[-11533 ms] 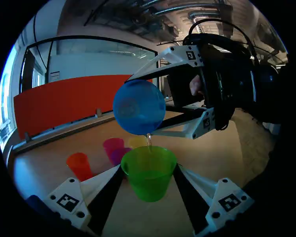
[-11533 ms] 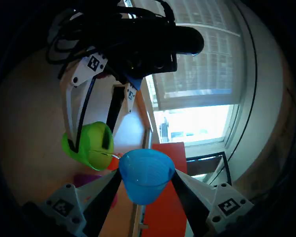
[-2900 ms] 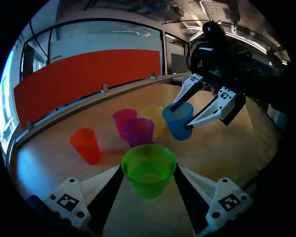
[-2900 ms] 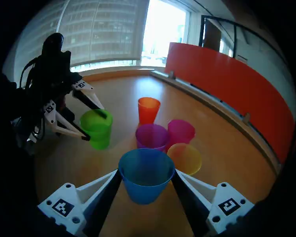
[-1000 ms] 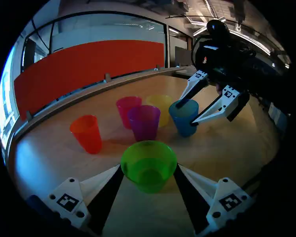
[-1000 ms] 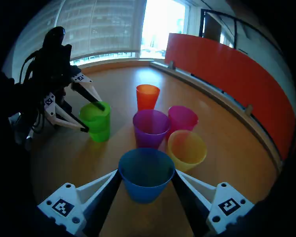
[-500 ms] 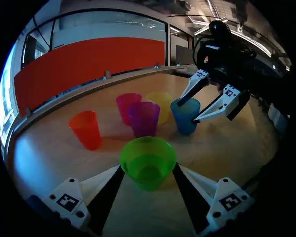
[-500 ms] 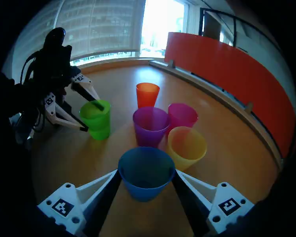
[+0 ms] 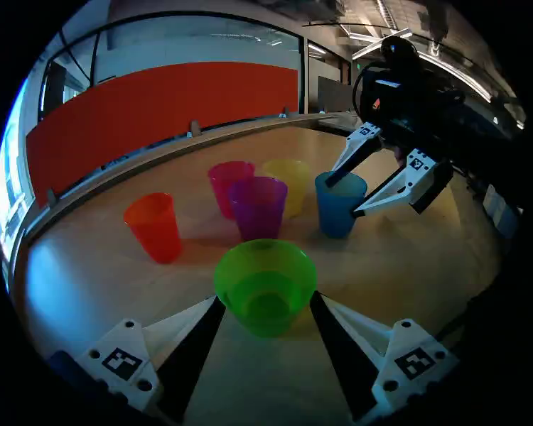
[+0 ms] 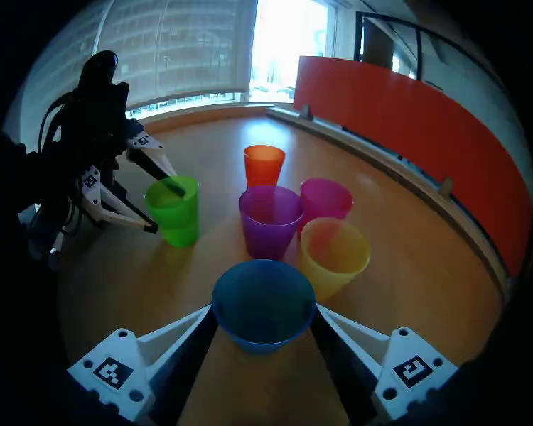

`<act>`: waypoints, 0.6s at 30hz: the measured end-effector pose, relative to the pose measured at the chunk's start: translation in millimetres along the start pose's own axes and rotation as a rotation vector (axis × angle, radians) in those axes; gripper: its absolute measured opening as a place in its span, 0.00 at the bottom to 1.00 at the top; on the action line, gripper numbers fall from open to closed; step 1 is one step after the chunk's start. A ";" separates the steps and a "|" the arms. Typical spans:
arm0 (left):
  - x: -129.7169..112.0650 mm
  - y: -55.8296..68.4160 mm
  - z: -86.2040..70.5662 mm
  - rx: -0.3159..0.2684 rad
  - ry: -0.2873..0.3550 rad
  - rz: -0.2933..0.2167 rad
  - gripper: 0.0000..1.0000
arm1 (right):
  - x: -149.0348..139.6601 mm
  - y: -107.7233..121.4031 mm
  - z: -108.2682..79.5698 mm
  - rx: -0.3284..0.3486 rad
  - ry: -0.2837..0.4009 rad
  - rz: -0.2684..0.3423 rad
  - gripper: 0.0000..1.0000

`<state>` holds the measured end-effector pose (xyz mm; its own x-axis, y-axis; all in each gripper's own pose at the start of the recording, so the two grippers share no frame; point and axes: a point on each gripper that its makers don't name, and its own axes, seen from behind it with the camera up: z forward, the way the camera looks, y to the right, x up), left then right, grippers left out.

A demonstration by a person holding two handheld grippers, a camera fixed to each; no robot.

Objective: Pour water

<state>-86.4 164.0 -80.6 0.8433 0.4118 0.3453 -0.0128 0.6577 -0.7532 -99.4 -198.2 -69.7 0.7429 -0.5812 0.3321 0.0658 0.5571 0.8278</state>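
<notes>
A green cup (image 9: 266,284) with water in its bottom stands upright between my left gripper's (image 9: 266,302) fingers, which are shut on its sides. Farther right, the blue cup (image 9: 340,202) sits upright at table level in my right gripper (image 9: 343,197). In the right gripper view the blue cup (image 10: 263,305) is pinched between the right gripper's (image 10: 263,312) two white fingers. To the left there, the left gripper (image 10: 167,209) holds the green cup (image 10: 173,209) down on the wooden table (image 10: 408,284).
Between the two held cups stand an orange cup (image 9: 153,227), a pink cup (image 9: 229,181), a purple cup (image 9: 258,206) and a yellow cup (image 9: 288,181), close together. An orange wall panel (image 9: 160,106) runs behind the table's far edge. Windows (image 10: 195,50) are at the back.
Since the pour, the blue cup has been turned upright and both cups have come down to the table. Over the last second both grippers shifted only slightly.
</notes>
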 end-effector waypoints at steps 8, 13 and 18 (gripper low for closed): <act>-5.5 1.6 -0.9 0.003 -0.012 0.000 0.88 | -13.4 -0.7 -0.8 -0.007 -0.024 -0.001 0.92; -6.2 2.7 -1.6 0.004 -0.015 0.001 0.88 | -17.0 -2.1 -1.2 -0.007 -0.028 -0.002 0.92; -6.1 3.2 -3.2 0.001 -0.017 -0.006 0.87 | -19.4 -2.2 -3.0 -0.009 -0.027 0.004 0.92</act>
<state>-89.9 161.6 -86.9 0.8343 0.4181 0.3594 -0.0082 0.6612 -0.7501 -112.0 -186.4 -79.4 0.7246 -0.5951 0.3475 0.0689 0.5643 0.8227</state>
